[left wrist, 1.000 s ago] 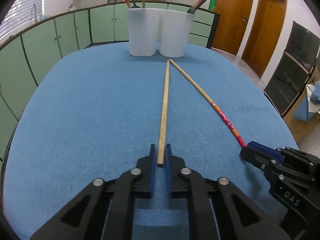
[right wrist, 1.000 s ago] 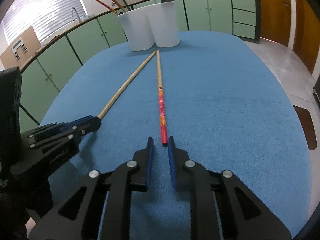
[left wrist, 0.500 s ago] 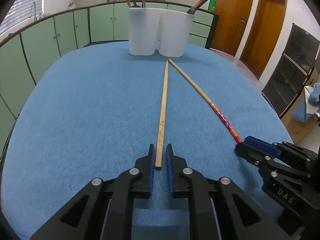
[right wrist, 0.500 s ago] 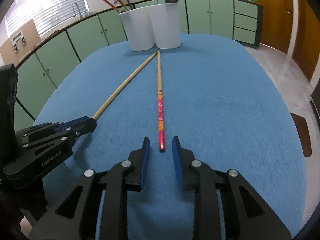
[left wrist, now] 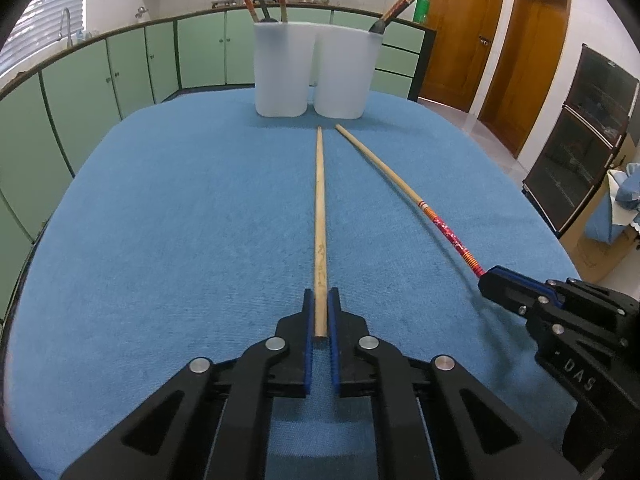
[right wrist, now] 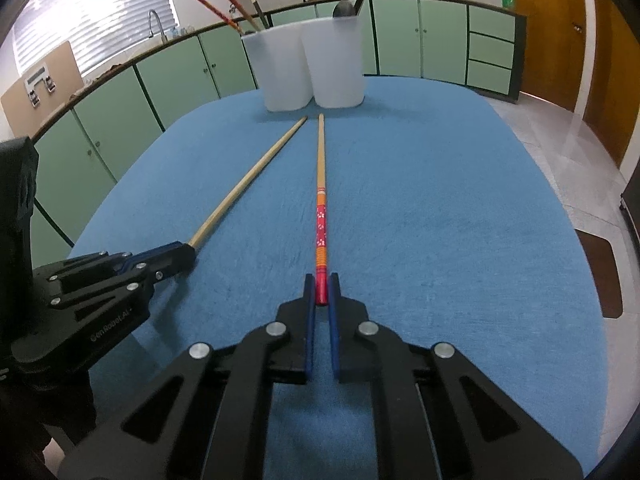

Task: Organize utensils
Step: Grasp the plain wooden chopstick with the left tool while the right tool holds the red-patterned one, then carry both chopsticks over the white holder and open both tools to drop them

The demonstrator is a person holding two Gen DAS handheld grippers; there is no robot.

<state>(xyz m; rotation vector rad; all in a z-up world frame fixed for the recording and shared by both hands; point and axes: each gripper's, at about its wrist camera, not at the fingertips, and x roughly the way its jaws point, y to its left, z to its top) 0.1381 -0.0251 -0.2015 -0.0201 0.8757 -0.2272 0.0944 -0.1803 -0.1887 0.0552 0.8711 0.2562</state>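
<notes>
Blue cloth (left wrist: 180, 220): landmark surface, bearing all items below; plain wooden chopstick (left wrist: 320, 216): flat on the cloth, far tip just short of the two white holders (left wrist: 312, 72), near end clamped between the narrow blue pads of the left gripper (left wrist: 321, 312); red-patterned chopstick (right wrist: 321, 216): flat on the cloth beside the plain one, tips nearly meeting at the holders, red butt end pinched between the close-set pads of the right gripper (right wrist: 321, 292); holders: upright, touching, at the cloth's far edge, holding several sticks and a dark ladle-like utensil (right wrist: 352, 4).
</notes>
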